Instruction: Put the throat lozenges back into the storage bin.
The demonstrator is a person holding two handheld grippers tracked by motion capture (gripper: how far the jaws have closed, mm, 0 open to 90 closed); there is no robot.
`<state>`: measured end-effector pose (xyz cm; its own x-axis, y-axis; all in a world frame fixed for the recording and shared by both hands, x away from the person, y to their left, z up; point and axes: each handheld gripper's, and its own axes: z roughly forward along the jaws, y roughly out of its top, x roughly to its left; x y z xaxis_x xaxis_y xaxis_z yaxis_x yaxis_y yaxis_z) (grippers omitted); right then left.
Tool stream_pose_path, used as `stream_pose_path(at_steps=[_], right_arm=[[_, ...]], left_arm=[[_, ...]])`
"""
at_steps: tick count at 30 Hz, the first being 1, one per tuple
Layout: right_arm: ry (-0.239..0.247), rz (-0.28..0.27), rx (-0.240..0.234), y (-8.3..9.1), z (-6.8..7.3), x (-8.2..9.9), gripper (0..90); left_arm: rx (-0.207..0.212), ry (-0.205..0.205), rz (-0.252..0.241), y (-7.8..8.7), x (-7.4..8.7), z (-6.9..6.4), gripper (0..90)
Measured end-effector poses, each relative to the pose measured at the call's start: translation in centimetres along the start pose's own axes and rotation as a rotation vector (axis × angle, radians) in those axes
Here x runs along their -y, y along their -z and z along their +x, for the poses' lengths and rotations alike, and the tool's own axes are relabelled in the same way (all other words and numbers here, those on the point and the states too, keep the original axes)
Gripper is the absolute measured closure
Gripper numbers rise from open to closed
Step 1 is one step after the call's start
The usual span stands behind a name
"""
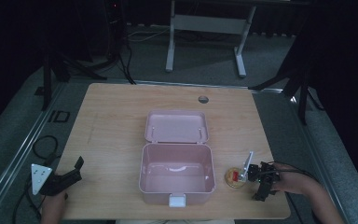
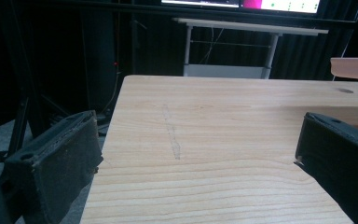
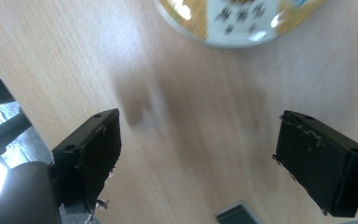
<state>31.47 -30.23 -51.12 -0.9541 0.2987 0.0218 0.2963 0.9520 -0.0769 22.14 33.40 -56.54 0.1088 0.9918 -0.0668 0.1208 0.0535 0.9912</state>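
One table (image 1: 121, 121) carries one open pink box (image 1: 177, 175), its lid (image 1: 177, 126) laid back. Two grippers: the left (image 1: 72, 170) gapes empty at the near left corner; the right (image 1: 256, 175), jaws wide, hovers beside one round tin (image 1: 234, 177) right of the box.

The high view looks down over the table (image 1: 121, 112); both gripper views sit close above that same tabletop

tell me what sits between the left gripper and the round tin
The open pink box sits between the left gripper and the round tin, seen in the high view.
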Motion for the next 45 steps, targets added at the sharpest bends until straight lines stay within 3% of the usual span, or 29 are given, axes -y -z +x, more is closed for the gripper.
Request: stream_pose_path(at_steps=[13,32,40,45], right_arm=[[0.033,-0.012,0.039,1.0,-1.0,-2.9,13.4],[0.142,-0.011,0.012,0.2,-1.0,-7.2,14.6],[0.172,-0.013,-0.003,0.4,-0.9,-7.6,19.7],[0.182,0.003,-0.023,1.5,-0.6,-7.4,19.8]], left_arm=[[0.004,-0.001,0.000,0.0,0.0,0.0,0.5],[0.007,0.000,0.000,0.0,0.0,0.0,0.5],[0.007,0.001,0.000,0.0,0.0,0.0,0.5],[0.007,0.001,0.000,0.0,0.0,0.0,0.5]])
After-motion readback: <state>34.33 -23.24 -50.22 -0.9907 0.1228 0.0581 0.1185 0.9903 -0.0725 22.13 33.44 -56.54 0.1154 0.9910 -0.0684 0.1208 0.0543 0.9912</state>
